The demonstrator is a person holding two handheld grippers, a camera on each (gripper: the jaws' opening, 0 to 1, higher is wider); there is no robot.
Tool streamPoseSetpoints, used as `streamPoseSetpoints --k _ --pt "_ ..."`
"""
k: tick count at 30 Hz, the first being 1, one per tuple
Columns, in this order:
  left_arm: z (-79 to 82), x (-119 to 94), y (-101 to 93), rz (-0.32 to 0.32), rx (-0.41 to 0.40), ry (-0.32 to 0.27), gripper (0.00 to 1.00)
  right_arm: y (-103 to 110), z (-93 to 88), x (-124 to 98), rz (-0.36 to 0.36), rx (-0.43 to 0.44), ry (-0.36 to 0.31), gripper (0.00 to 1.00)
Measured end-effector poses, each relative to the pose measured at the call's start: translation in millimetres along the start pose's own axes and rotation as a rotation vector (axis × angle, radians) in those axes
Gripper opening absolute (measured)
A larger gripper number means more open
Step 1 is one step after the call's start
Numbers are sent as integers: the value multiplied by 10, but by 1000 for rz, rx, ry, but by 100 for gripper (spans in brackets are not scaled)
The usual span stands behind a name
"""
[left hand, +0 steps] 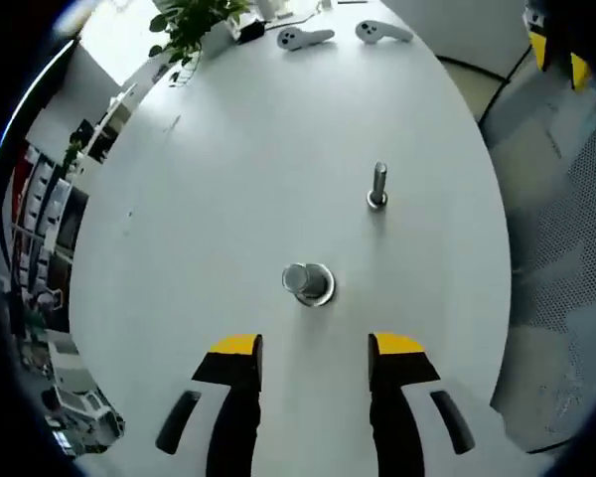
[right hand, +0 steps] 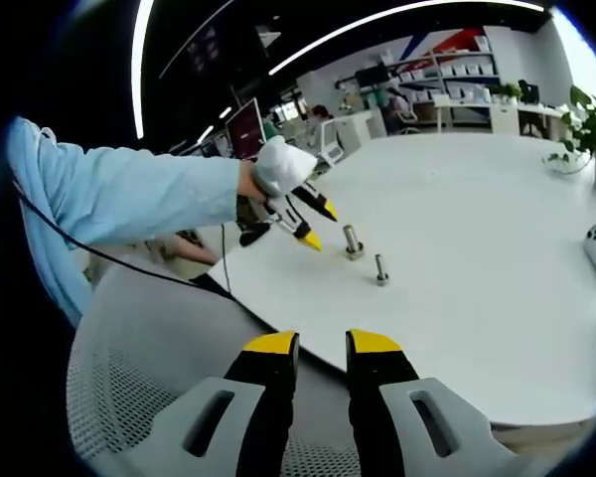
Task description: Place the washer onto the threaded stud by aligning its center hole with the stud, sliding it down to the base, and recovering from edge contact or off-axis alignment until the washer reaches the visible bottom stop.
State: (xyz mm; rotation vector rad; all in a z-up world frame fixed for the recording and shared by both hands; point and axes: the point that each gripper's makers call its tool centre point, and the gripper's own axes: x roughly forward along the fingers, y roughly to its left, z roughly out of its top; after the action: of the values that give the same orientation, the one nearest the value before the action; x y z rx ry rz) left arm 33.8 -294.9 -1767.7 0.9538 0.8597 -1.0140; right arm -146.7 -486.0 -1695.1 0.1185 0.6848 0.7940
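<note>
table (left hand: 228, 179): smooth matt white top
stud (left hand: 378, 186): shiny bare metal
washer (left hand: 309, 283): glossy metal
chair (right hand: 149, 368): grey mesh

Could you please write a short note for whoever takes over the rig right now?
Left claw: open, empty, aimed at the nearer stud on the white table.
Right claw: empty, jaws slightly apart, held back off the table edge.
A washer-like ring appears to sit at the nearer stud's base; the second stud stands farther away.
Neither claw holds a washer. Confirm the ring is fully seated.
</note>
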Motion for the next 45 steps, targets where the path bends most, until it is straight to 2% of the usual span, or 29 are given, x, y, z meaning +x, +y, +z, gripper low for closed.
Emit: streamPoseSetpoints --k 4,5,6,7,8,9,11,14,15,17,20,21,22,23,24,25,29,33,36,41,45 --pt "152 -718 140 122 -139 -184 42 -5 -3 -3 -4 5 1 22" --pt "193 -960 145 156 -173 -242 42 -6 -3 -4 -6 7 1 22" --pt "214 -1119 119 176 -192 -271 41 -6 -2 -5 -6 8 0 22" --pt "235 -1386 116 228 -223 -321 39 -3 -2 -6 -5 9 -1 22" --pt "254 -1483 122 250 -237 -349 39 -2 -6 -7 -6 10 0 22" --pt "306 -1717 108 287 -289 -423 38 -3 -13 -7 -7 11 4 22" --pt "351 -2044 -28 298 -333 -509 38 -7 -56 -4 -14 9 29 23" --pt "241 -2339 -219 355 -323 -519 37 -11 -71 3 -21 3 43 28" --pt "189 -2420 -275 386 -357 -538 37 -10 -77 3 -20 2 47 28" --pt "117 -2471 -389 395 -402 -568 37 -10 -106 3 -21 -7 63 28" --pt "-89 -2525 -505 443 -545 -639 38 -3 -120 2 -20 -15 72 28" --pt "-135 -2545 -527 462 -576 -667 38 -4 -123 2 -20 -16 74 29" --pt "-175 -2582 -535 486 -627 -731 40 -2 -128 2 -21 -20 77 29" --pt "-193 -2597 -531 495 -655 -756 41 0 -133 3 -21 -23 80 29" --pt "-265 -2624 -509 523 -729 -806 45 6 -142 5 -19 -30 88 30" --pt "-328 -2618 -503 541 -769 -814 47 20 -166 14 -12 -45 108 31" --pt "-538 -2573 -558 585 -827 -817 53 28 -207 18 -4 -61 140 33" --pt "-632 -2479 -656 597 -899 -840 64 15 -212 11 -6 -58 143 33" --pt "-641 -2318 -742 598 -911 -810 70 14 -249 7 -2 -41 162 33" --pt "-570 -1971 -912 536 -958 -766 82 20 -240 -3 0 -24 150 34" --pt "-517 -1845 -950 527 -974 -767 92 2 -242 -6 -8 -19 150 37"
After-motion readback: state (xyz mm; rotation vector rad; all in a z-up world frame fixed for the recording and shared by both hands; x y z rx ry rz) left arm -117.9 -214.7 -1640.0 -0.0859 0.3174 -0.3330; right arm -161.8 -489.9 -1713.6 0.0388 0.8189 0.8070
